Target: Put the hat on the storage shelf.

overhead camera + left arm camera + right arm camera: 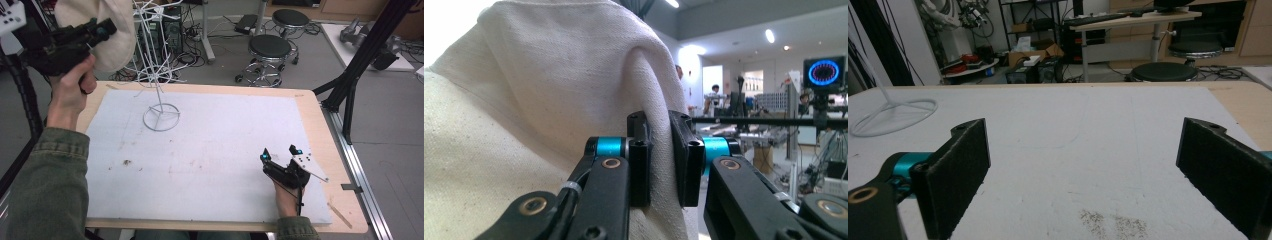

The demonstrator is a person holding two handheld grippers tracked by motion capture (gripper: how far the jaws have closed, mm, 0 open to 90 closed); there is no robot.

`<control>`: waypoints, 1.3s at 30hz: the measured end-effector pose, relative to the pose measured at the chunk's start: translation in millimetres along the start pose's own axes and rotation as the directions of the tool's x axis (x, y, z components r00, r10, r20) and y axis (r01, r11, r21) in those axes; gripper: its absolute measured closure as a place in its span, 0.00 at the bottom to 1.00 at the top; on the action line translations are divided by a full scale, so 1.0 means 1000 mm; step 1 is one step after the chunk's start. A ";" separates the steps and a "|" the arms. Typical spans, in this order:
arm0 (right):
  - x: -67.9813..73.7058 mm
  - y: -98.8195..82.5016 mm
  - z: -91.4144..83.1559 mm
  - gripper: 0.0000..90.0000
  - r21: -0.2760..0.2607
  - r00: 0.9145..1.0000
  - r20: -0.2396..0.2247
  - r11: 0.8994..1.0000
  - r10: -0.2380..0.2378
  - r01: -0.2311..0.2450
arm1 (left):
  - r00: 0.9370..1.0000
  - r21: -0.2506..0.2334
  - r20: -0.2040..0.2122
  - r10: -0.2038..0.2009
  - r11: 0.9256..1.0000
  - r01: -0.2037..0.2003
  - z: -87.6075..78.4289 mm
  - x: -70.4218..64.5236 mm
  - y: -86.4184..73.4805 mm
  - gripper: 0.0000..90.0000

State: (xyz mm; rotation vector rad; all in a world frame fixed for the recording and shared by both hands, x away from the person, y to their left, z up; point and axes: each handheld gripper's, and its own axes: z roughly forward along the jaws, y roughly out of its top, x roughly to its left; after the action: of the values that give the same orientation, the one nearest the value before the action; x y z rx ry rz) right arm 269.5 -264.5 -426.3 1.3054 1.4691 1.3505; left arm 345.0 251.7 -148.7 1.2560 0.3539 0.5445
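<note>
Cloth cap (107,35) pinched in left hand-held gripper (659,145), wire rack (159,60) just right; right hand-held gripper (281,156) jaws apart, idle on surface (210,150).

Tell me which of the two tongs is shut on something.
The left tongs, raised at the table's far left beside the white wire stand, are shut on a fold of the cream cloth. The right tongs rest open on the white mat.

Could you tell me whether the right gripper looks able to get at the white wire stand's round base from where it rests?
Probably yes: the right gripper is open, and only bare white mat lies between it and the wire stand.
</note>
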 end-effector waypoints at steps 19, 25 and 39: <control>-0.001 0.000 -0.001 0.07 -0.010 1.000 0.013 1.000 -0.005 0.005 | 0.994 0.116 0.066 -0.082 0.990 0.074 -0.008 0.009 -0.070 0.87; 0.000 0.000 0.000 0.07 -0.003 1.000 0.008 1.000 -0.013 0.013 | 0.993 0.140 0.065 -0.097 0.986 0.087 -0.010 0.008 -0.080 0.83; 0.000 0.000 -0.001 0.07 -0.012 0.999 0.015 1.000 -0.029 0.029 | 0.995 0.178 0.019 -0.100 0.979 0.096 -0.018 0.008 -0.085 0.72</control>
State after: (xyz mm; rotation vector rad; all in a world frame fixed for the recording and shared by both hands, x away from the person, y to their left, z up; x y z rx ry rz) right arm 268.9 -264.3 -425.8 1.2797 1.4623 1.3264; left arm 357.8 252.8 -235.3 1.4077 0.4462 0.4179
